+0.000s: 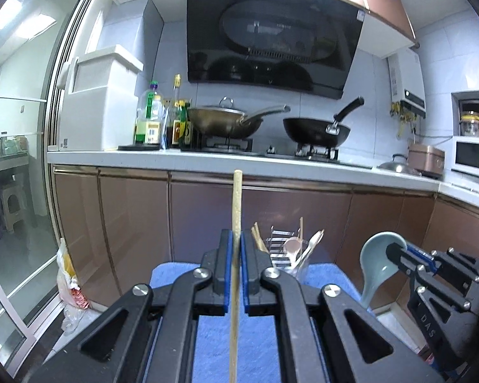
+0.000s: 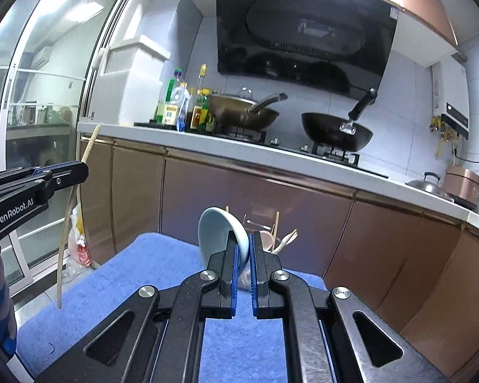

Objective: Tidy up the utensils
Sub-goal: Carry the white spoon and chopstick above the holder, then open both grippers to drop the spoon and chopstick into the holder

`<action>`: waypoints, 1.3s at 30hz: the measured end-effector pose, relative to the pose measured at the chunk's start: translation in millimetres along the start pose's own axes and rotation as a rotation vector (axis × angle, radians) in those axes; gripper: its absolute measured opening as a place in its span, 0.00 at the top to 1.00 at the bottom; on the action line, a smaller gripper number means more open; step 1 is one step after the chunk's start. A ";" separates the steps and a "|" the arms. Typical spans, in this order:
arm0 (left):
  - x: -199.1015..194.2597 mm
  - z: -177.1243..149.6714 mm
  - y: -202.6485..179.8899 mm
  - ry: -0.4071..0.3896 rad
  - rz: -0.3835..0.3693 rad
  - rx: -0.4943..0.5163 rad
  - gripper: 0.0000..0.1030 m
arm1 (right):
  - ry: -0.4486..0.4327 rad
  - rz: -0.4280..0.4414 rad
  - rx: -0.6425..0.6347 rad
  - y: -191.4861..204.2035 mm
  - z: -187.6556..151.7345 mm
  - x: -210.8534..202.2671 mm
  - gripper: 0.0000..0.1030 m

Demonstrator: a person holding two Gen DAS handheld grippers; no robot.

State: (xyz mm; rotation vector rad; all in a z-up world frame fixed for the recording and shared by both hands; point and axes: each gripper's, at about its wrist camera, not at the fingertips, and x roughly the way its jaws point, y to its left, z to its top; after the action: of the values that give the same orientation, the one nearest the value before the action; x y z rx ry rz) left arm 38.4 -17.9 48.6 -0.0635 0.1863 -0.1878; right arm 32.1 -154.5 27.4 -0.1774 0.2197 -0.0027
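My left gripper (image 1: 236, 239) is shut on a wooden chopstick (image 1: 236, 210) that stands upright between its pads, held above the blue towel (image 1: 220, 344). My right gripper (image 2: 243, 242) is shut on a pale blue ceramic spoon (image 2: 220, 228), bowl end up. The spoon (image 1: 378, 261) and right gripper (image 1: 399, 255) also show at the right in the left wrist view. The left gripper (image 2: 79, 170) with its chopstick (image 2: 65, 223) shows at the left in the right wrist view. A wire utensil holder (image 1: 279, 249) with chopsticks and a pink spoon (image 1: 292, 245) stands at the towel's far edge.
Brown cabinets (image 1: 303, 220) under a white counter (image 1: 143, 158) face me. On the stove sit a lidded wok (image 1: 223, 121) and a black pan (image 1: 316, 129), with bottles (image 1: 150, 121) beside them. A glass sliding door (image 1: 19, 159) is at left, with a plastic bag (image 1: 68, 281) on the floor.
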 end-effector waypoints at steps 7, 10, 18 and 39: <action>28.2 38.1 -13.0 -0.084 -0.052 -0.062 0.95 | -0.043 -0.019 0.011 -22.2 21.4 15.4 0.94; 51.3 58.3 -16.4 -0.120 -0.075 -0.099 0.96 | -0.061 -0.041 0.030 -41.5 35.7 37.3 0.94; 151.9 77.4 -38.9 -0.184 -0.162 -0.175 0.95 | -0.110 -0.068 0.116 -94.8 54.8 135.6 0.94; 359.5 -37.4 -46.4 -0.070 -0.062 -0.248 0.95 | 0.025 -0.094 0.081 -90.5 -40.0 301.8 0.93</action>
State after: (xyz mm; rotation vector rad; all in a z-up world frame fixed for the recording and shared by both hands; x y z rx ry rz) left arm 369.9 -133.9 -48.5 -0.3225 0.1369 -0.2233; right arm 319.5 -257.2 -60.5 -0.1072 0.2353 -0.1071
